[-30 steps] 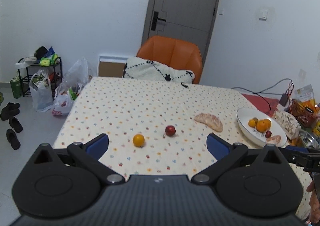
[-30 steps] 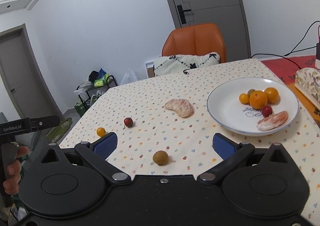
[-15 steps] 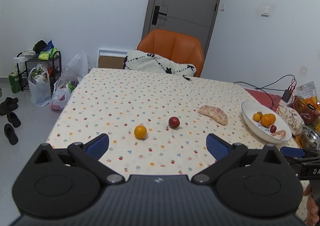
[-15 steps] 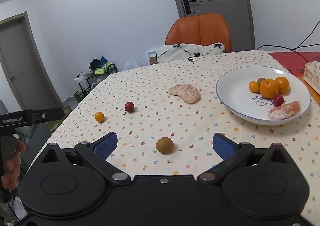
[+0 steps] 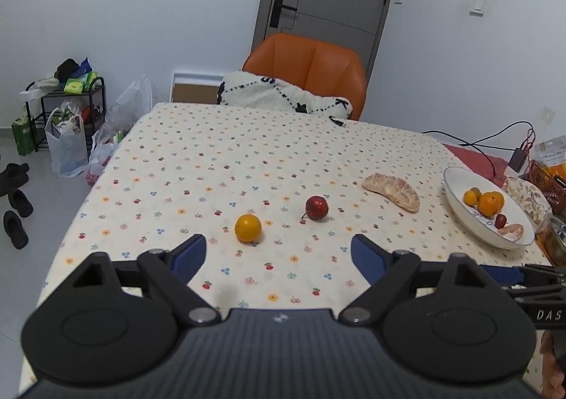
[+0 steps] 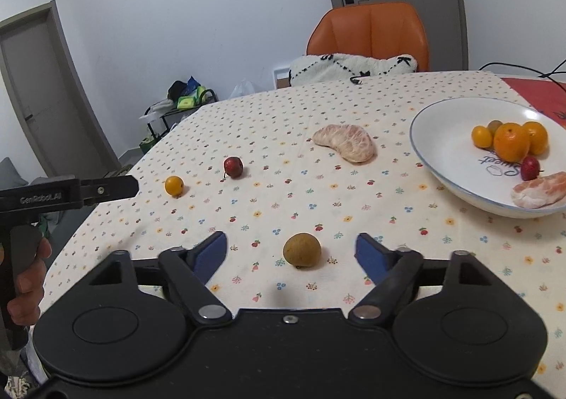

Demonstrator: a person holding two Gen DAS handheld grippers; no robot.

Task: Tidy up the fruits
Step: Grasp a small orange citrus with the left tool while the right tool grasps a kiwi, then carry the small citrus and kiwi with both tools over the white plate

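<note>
Your right gripper [image 6: 292, 255] is closing, with the brown fruit [image 6: 301, 249] sitting between the blue pads, untouched on either side. Your left gripper [image 5: 276, 254] is closing too, on nothing; the small orange fruit [image 5: 248, 227] lies just ahead of its tips.

Other loose pieces: a red fruit [image 5: 316, 207] beside the orange one, and a peeled citrus segment [image 6: 345, 142] nearer the white plate [image 6: 438, 155]. The plate already holds several oranges, a red fruit and another peeled piece.

Handling, judged: the brown fruit is small, round and light, probably firm-skinned, though the fisheye view leaves its surface unclear. It will roll if one pad arrives first, so centre it and pinch across its widest part, low enough that it cannot squirt upward. The peeled segment looks soft and wet; take it gently across its thick middle.

Surface: a cream tablecloth [image 5: 247, 158] with a small flower print, flat where the fruit lies, soft enough to slow a roll. An orange chair [image 5: 307, 63] with a white cushion stands at the far end; a grey door is behind it and bags and a rack stand on the floor to the left.
</note>
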